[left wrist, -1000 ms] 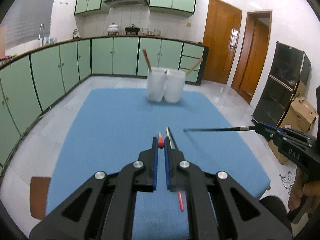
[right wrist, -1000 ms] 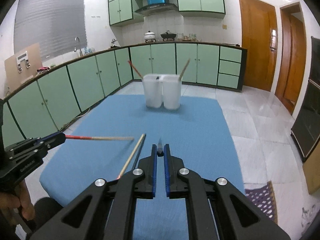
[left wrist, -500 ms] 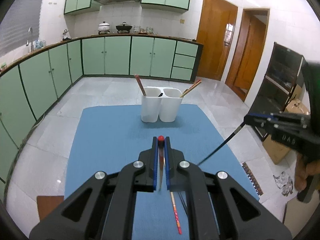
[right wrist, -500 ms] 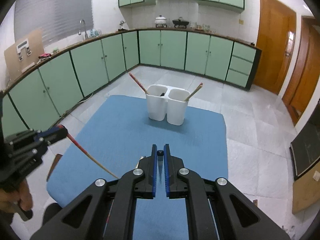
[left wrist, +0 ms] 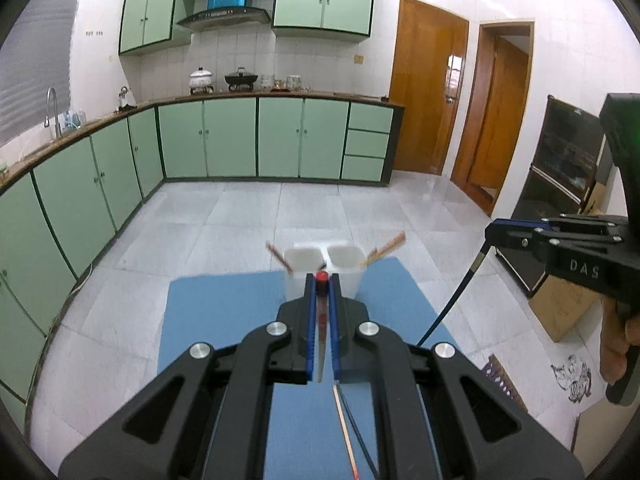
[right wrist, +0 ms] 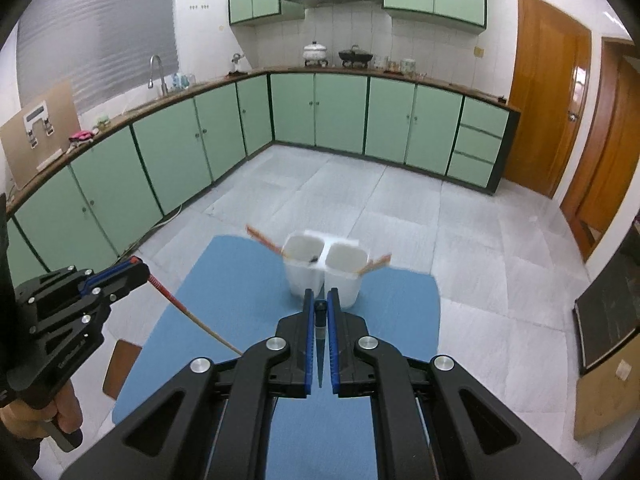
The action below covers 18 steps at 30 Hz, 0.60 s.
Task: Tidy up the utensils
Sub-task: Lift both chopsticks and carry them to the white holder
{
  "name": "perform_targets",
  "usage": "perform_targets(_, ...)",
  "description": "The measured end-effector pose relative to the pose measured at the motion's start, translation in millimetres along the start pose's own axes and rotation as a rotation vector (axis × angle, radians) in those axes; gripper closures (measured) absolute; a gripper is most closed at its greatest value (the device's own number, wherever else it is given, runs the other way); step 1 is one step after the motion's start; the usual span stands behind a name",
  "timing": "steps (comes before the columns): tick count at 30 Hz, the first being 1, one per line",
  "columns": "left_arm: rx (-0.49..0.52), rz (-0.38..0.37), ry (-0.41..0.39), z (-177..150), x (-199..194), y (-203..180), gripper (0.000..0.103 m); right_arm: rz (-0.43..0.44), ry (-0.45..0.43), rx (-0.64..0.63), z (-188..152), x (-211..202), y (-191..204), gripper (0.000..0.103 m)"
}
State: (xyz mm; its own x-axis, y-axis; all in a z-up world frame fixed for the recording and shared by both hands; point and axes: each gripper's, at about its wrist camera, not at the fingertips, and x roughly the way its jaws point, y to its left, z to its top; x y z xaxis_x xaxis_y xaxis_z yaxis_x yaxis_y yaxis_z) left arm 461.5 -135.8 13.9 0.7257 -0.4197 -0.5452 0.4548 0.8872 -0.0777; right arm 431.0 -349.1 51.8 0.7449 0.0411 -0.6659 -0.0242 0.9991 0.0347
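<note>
My left gripper [left wrist: 321, 280] is shut on a red-tipped wooden chopstick [left wrist: 320, 320] that hangs down between its fingers; the right wrist view shows this left gripper [right wrist: 140, 270] with the stick [right wrist: 188, 314] slanting toward the table. My right gripper [right wrist: 320, 296] is shut on a black chopstick [right wrist: 320, 344]. It appears at the right edge of the left wrist view as the right gripper [left wrist: 490, 234] with the black stick [left wrist: 452, 300] pointing down. Beyond both stands a white two-compartment holder [right wrist: 340, 258] with a wooden chopstick leaning out of each side.
The holder stands at the far end of a blue table cover [right wrist: 240, 280]. A wooden chopstick [left wrist: 344, 428] and a black one [left wrist: 360, 440] lie on it below my left gripper. A brown seat [right wrist: 120, 368] sits left of the table, a cardboard box [left wrist: 560, 308] right.
Both grippers have risen and drawn back from the table, each keeping its chopstick. The sticks swung from level to hanging steeply. The holder now sits lower and smaller in both views.
</note>
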Motion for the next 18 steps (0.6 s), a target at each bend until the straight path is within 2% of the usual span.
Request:
perform_targets(10,-0.022,0.027,-0.05,88,35,2,0.098,-0.026,-0.105,0.013,90,4,-5,0.097)
perform_targets(14,-0.033,0.036,-0.054,111,61,6,0.098,-0.04,-0.136,0.023,120,25,-13,0.097)
perform_targets(18,-0.03,0.051,-0.051,125,96,10,0.098,-0.055,-0.147,0.034,135,56,-25,0.097)
